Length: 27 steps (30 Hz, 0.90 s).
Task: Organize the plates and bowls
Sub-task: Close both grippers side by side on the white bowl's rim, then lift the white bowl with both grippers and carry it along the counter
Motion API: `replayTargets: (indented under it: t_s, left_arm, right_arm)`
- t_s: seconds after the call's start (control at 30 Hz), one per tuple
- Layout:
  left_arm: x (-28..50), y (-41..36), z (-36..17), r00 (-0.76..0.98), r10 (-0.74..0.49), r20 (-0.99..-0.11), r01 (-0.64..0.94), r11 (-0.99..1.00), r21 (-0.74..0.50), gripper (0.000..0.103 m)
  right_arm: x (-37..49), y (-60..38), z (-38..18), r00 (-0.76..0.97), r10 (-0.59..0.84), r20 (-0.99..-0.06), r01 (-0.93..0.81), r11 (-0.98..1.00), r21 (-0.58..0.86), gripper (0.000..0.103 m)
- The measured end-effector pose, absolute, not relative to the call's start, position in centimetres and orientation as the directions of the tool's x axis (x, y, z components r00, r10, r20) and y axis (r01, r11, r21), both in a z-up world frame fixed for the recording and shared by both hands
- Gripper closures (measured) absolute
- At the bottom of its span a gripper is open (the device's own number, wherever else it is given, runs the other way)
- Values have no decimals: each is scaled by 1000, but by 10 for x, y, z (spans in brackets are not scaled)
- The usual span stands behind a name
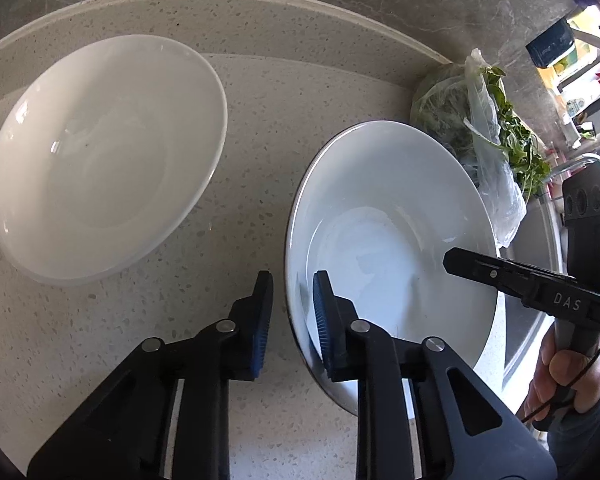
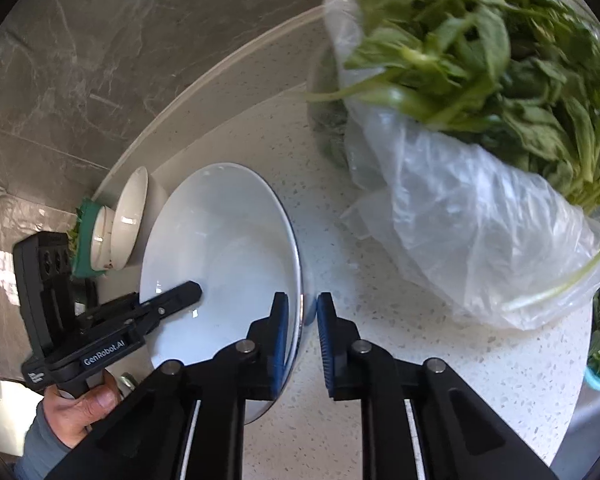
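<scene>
Two white bowls sit on a speckled pale surface [image 1: 240, 184] backed by a grey marbled wall.

The near bowl [image 1: 388, 240] is gripped from both sides. The left gripper [image 1: 293, 312] has its jaws drawn narrow over the bowl's left rim: one blue pad [image 1: 322, 320] lies inside the bowl, the other outside, with the dark-edged rim between them. No clear gap shows between pads and rim, so it appears clamped on the bowl.

In the right wrist view the right gripper [image 2: 302, 332] straddles the opposite rim of the same bowl [image 2: 220, 248] in the same way, jaws narrow, one pad inside and one outside, the rim pinched between. Each gripper also shows in the other's view as a black finger reaching over the bowl's inner wall, with a hand [image 2: 80, 408] in a grey sleeve on the handle.

The second bowl [image 1: 104, 156] stands apart to the left, nearer the wall, untouched.

Just beyond the near bowl's right side lies a clear plastic bag [image 2: 452, 216] of leafy greens [image 2: 480, 40]. In the right wrist view, a small cream cup [image 2: 130, 216] and a green-rimmed item sit by the wall past the bowl's far-left edge.
</scene>
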<state>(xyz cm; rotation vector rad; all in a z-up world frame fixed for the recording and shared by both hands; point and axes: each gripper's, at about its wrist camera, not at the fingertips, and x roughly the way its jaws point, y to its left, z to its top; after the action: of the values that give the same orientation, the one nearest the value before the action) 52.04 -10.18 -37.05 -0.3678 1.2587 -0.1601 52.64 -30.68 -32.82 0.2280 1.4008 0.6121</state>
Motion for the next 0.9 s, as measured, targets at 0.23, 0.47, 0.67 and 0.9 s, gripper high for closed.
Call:
replayTargets:
  t_s: [0.23,0.47,0.67,0.9]
  left_arm:
    - [526,-114,-367,313,-302,-901,-65,939,-337,93]
    - [525,-111,-364,309,-306,-900,-68,937,-342,94]
    - [522,-107,-350,311,-314,-897,-65,935,-350,94]
    - [517,-110,-321,319,-318,-893,-46,936,-350,94]
  right_arm:
    - [526,-305,-328,47,511,-858,-288,830,478,87]
    - [526,-300,-325,44,515,-856,-299,825,480,87]
    - [530,-302,-313,53,521,-852,-311,819,482,88]
    - [529,-309,-293,66,531,-845,-311,815,488,90]
